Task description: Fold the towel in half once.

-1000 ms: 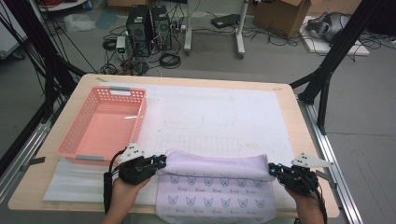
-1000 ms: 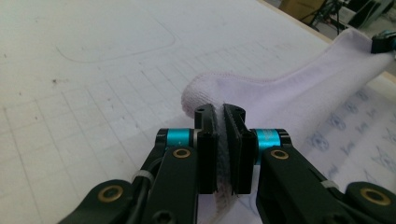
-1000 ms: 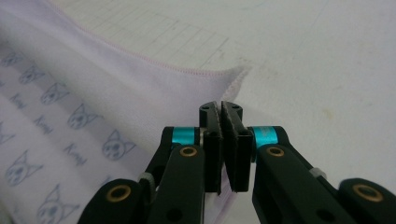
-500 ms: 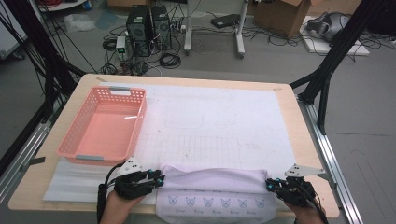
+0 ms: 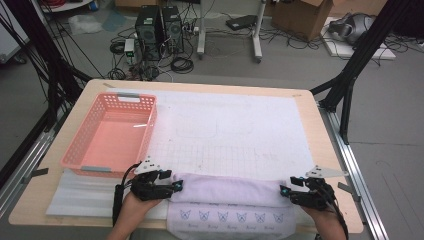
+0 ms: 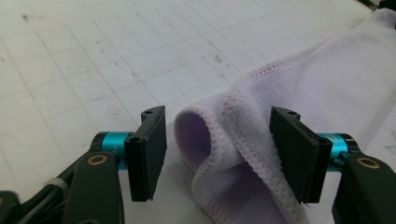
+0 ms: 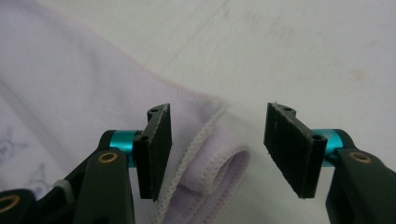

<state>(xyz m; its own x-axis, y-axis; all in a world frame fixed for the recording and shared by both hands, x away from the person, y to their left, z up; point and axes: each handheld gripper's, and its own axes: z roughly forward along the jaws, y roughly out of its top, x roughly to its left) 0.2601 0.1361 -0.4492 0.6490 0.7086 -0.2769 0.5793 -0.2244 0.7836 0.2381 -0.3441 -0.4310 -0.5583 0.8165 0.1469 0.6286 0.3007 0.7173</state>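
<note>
Releasing the lilac towel [image 5: 225, 192], both claws have just been opening: the left claw [image 6: 217, 154] and right claw [image 7: 217, 149] stand spread, folded corners lying loose between their jaws. Carried nearer than a second ago, the fold now rests at the worktop's [image 5: 325, 150] near edge, apparently complete.

No legible text, label, brand or number was found in any view. The towel [image 5: 225, 200], at the near edge of the table [image 5: 330, 145], carried a row of small blue printed motifs along its near hem; tiny lettering seemed to sit under each, too small to read. The white mat [image 5: 235, 125] bore only a faint ruled grid and outline marks, no characters.
</note>
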